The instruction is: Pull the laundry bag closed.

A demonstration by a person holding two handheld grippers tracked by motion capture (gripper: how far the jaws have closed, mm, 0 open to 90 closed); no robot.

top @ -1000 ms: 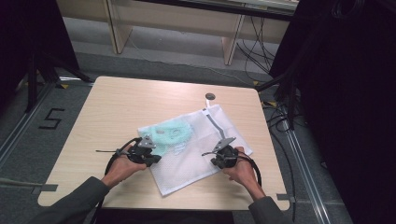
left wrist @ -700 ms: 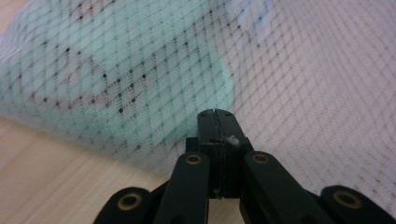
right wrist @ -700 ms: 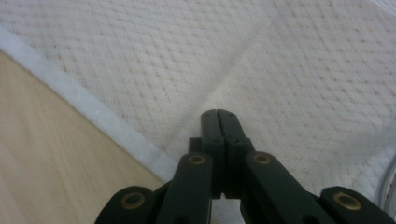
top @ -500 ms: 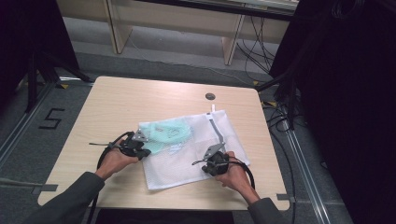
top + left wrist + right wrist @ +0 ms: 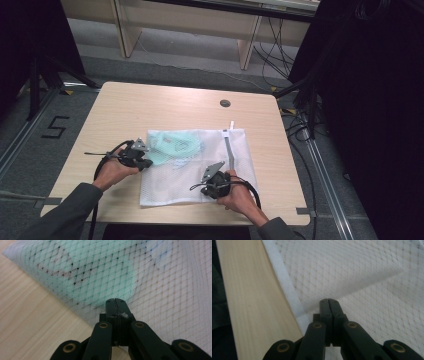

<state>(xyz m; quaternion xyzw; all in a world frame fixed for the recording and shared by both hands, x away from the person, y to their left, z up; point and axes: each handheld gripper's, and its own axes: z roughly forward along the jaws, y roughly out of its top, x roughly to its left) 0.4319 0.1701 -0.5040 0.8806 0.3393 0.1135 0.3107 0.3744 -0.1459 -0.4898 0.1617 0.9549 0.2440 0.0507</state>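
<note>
A white mesh laundry bag (image 5: 210,155) lies flat on the wooden table (image 5: 150,105), with a mint-green garment (image 5: 172,144) inside its far left part. My left gripper (image 5: 148,161) sits at the bag's left edge, jaws shut on the mesh. In the left gripper view the closed tips (image 5: 116,301) pinch the netting (image 5: 155,290) over the green cloth (image 5: 100,272). My right gripper (image 5: 205,186) rests on the bag's near part. In the right gripper view its shut tips (image 5: 328,301) grip the mesh (image 5: 362,272) beside the white hem (image 5: 287,290).
A white zipper strip (image 5: 230,145) runs along the bag's right side. A round cable hole (image 5: 225,103) sits at the table's far edge. Bare tabletop (image 5: 130,115) lies beyond the bag. Dark stands and cables (image 5: 300,110) crowd the floor to the right.
Both hands moved left, the right one also toward the near edge. The bag turned with them from a diagonal lie to square with the table.
</note>
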